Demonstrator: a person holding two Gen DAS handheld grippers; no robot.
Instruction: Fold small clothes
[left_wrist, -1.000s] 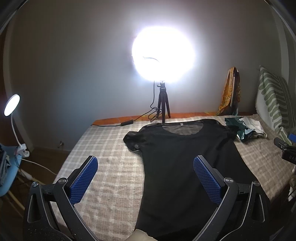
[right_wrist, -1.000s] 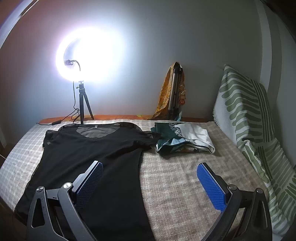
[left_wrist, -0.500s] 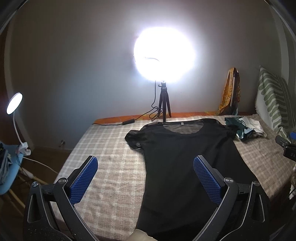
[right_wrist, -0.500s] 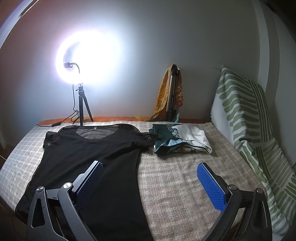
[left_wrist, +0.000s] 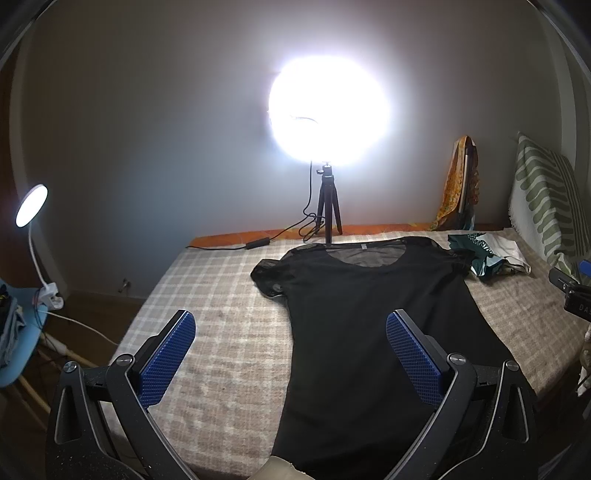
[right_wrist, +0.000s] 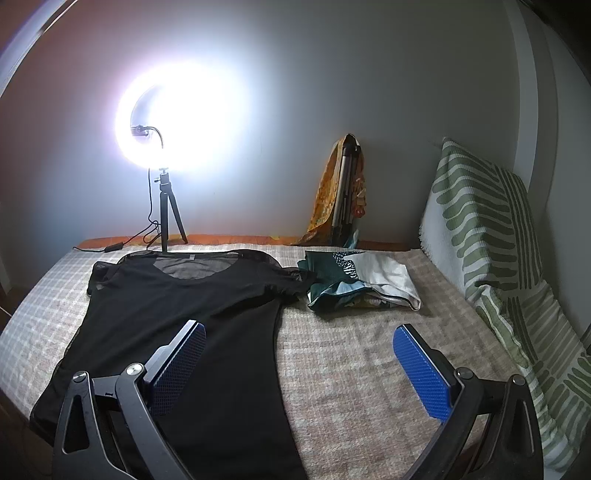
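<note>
A black short-sleeved top (left_wrist: 373, 325) (right_wrist: 177, 306) lies spread flat on the checked bed cover (left_wrist: 221, 332) (right_wrist: 351, 350), neckline toward the wall. My left gripper (left_wrist: 290, 332) hovers open above the top's lower left edge, nothing between its blue pads. My right gripper (right_wrist: 299, 343) hangs open over the top's right side seam, also empty. A folded green, white and patterned garment (left_wrist: 487, 253) (right_wrist: 362, 280) rests by the top's right sleeve.
A bright ring light on a small tripod (left_wrist: 327, 199) (right_wrist: 166, 210) stands at the bed's far edge with a cable. An orange cloth (right_wrist: 343, 192) leans on the wall. Green-striped pillows (right_wrist: 491, 251) line the right side. A clip lamp (left_wrist: 31, 206) and blue chair (left_wrist: 14, 332) sit left.
Both grippers have drawn back slightly and risen, so the top and the folded garment sit a little farther away in the views. Both stay open.
</note>
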